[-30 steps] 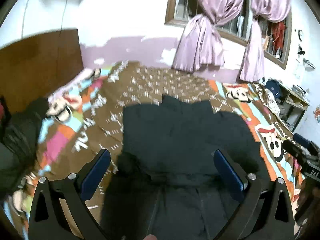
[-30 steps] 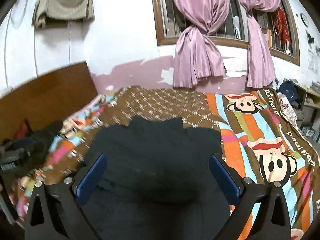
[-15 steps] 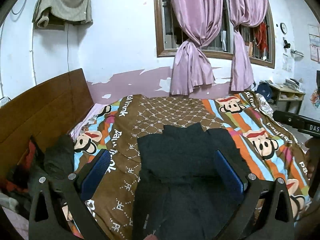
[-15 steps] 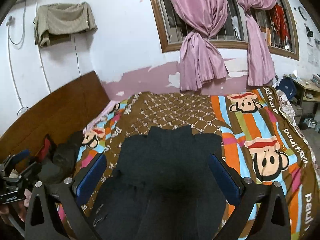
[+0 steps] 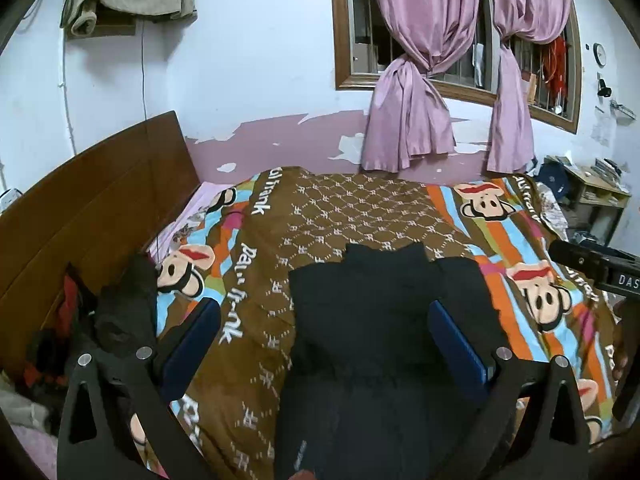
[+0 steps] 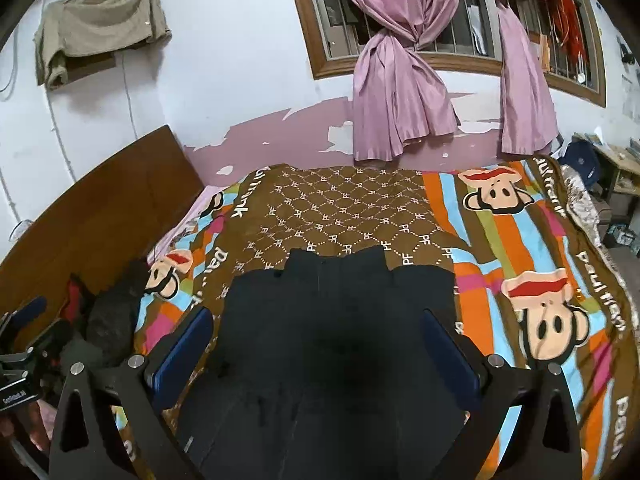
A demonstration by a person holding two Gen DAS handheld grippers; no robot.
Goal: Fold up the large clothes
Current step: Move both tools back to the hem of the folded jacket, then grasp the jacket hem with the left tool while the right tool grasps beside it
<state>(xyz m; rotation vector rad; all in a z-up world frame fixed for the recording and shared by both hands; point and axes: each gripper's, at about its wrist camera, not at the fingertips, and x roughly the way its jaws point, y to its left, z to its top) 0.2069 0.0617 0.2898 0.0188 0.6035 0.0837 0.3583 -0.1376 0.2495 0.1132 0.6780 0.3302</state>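
A large dark garment (image 5: 384, 320) lies spread on the bed, its far part folded over; it also shows in the right wrist view (image 6: 340, 340). My left gripper (image 5: 326, 336) is open and empty, raised above the garment. My right gripper (image 6: 318, 344) is open and empty, also raised above it. The right gripper's body (image 5: 592, 264) shows at the right edge of the left wrist view, and the left gripper's body (image 6: 20, 352) at the left edge of the right wrist view.
The bed has a colourful monkey-print blanket (image 5: 360, 208) and a wooden headboard (image 5: 80, 204) on the left. A pile of dark clothes (image 5: 120, 312) lies by the headboard. A window with pink curtains (image 5: 408, 92) is behind, and a cluttered desk (image 5: 588, 192) at the right.
Both grippers have pulled back and up from the garment, so more of the bed and room shows. Both stayed open. The garment has not moved.
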